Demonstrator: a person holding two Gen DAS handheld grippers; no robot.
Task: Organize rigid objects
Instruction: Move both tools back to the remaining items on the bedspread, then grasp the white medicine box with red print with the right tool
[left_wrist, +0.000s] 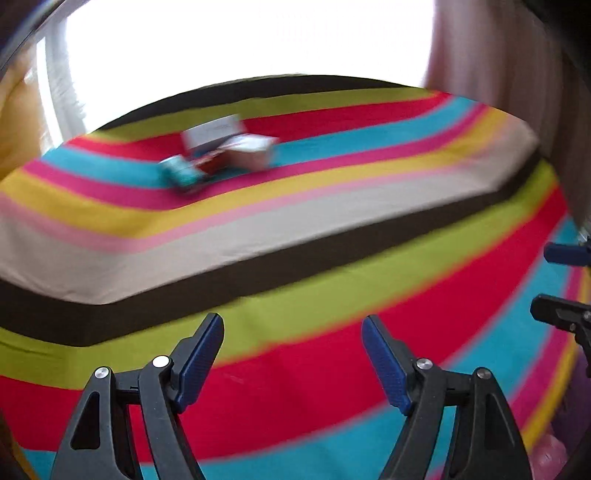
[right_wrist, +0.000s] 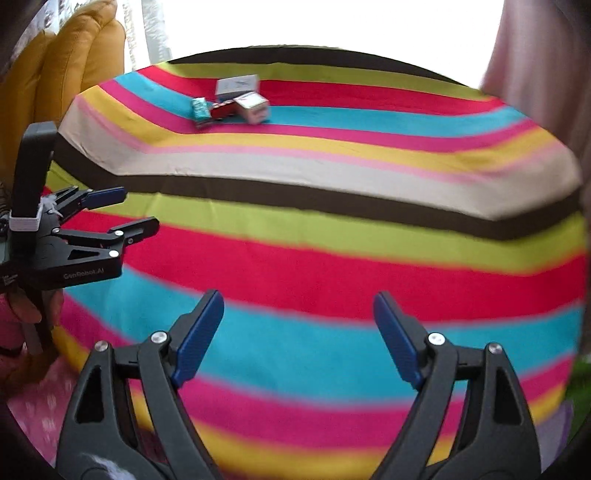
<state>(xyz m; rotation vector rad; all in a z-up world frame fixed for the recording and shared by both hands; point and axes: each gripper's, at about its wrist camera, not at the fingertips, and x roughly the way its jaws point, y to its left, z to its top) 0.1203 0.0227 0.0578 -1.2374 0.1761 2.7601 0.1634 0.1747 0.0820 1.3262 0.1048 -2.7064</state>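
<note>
Both grippers hang over the near overhang of a striped cloth (right_wrist: 295, 273), well short of the goods. The left gripper (left_wrist: 291, 354) is spread wide, holding nothing; the right gripper (right_wrist: 297, 332) likewise. Far back on the tabletop, 4 small items cluster touching: a white box (right_wrist: 237, 85), a teal pack (right_wrist: 200, 109), a red pack (right_wrist: 221, 109), and a white carton (right_wrist: 253, 107).

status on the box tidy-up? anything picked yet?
Nothing looks done yet. The white box, the pale carton, the red box and the teal box sit bunched together far back on the striped cloth. In hand: nothing; left tool and right tool are both open and empty, well short of the cluster. All picking and arranging remains.
</note>
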